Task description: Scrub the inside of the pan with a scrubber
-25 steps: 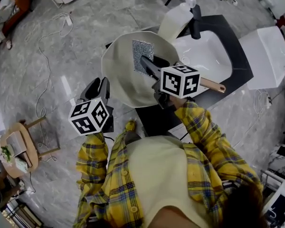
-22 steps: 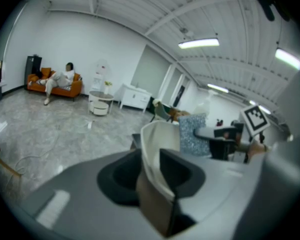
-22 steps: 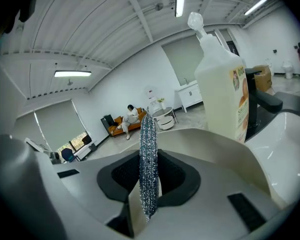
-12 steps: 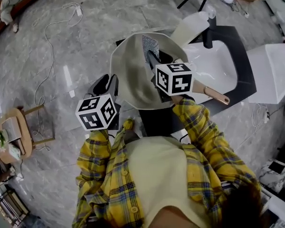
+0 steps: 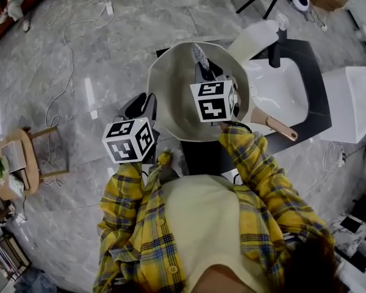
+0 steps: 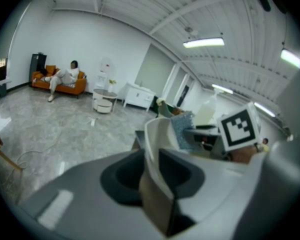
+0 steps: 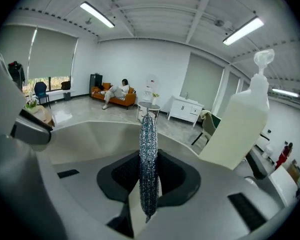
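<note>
A cream pan with a wooden handle is held tilted over the counter's edge. My left gripper is shut on its near rim. In the left gripper view the rim runs between the jaws, which have just been closing tighter on it. My right gripper reaches into the pan, shut on a silver mesh scrubber. In the right gripper view the scrubber stands edge-on between the jaws, with the pan's inside behind it.
A white sink basin is set in a black counter, with a faucet and a soap bottle behind the pan. A white cabinet stands right. A small wooden table and cables are on the floor.
My right gripper has rolled and shifted left inside the pan, so the scrubber has turned from flat-on to edge-on. The left gripper has kept its hold on the rim.
</note>
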Action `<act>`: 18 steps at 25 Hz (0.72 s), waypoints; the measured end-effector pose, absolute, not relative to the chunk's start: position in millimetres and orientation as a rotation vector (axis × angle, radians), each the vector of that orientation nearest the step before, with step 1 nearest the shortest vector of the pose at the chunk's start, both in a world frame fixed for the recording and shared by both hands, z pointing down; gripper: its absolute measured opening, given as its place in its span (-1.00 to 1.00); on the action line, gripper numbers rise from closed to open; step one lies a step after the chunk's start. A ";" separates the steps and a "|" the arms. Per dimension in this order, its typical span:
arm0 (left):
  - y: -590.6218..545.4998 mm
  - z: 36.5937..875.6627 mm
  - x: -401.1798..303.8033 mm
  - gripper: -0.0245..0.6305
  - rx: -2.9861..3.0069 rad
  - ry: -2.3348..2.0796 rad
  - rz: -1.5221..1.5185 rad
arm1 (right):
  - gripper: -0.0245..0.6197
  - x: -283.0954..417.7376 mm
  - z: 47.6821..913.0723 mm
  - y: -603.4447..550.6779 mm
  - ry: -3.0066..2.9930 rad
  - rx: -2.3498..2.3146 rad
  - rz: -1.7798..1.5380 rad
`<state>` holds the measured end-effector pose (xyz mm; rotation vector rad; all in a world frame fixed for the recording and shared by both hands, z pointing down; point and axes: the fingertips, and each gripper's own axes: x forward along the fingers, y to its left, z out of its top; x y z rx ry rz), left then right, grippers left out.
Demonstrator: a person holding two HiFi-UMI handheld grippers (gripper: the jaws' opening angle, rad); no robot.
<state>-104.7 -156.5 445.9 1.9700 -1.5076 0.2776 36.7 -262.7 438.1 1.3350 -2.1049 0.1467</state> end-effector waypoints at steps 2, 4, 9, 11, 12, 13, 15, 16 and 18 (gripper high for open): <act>-157.2 447.1 -104.2 -0.65 1.970 -1.509 0.274 | -0.67 34.0 441.9 -264.2 -2.099 1.330 0.137; -158.3 446.9 -103.3 -0.69 1.977 -1.505 0.270 | -0.67 29.5 444.3 -265.2 -2.107 1.321 0.141; -159.3 446.5 -102.7 -0.74 1.983 -1.493 0.241 | -0.67 15.8 446.6 -264.5 -2.148 1.277 0.164; -159.0 447.1 -102.8 -0.74 1.981 -1.486 0.218 | -0.67 9.6 447.5 -263.3 -2.171 1.256 0.166; -159.0 447.2 -102.8 -0.74 1.980 -1.485 0.212 | -0.67 6.2 447.8 -262.5 -2.183 1.245 0.169; -159.1 447.1 -102.9 -0.74 1.981 -1.485 0.210 | -0.67 2.6 447.9 -261.7 -2.197 1.236 0.175; -159.5 446.3 -103.2 -0.74 1.982 -1.485 0.210 | -0.67 -5.0 447.5 -259.8 -2.227 1.217 0.194; -159.7 445.9 -103.4 -0.74 1.983 -1.485 0.211 | -0.67 -8.5 447.1 -258.8 -2.240 1.209 0.202; -159.8 445.5 -103.6 -0.74 1.983 -1.487 0.213 | -0.67 -14.2 446.7 -255.9 -2.262 1.192 0.213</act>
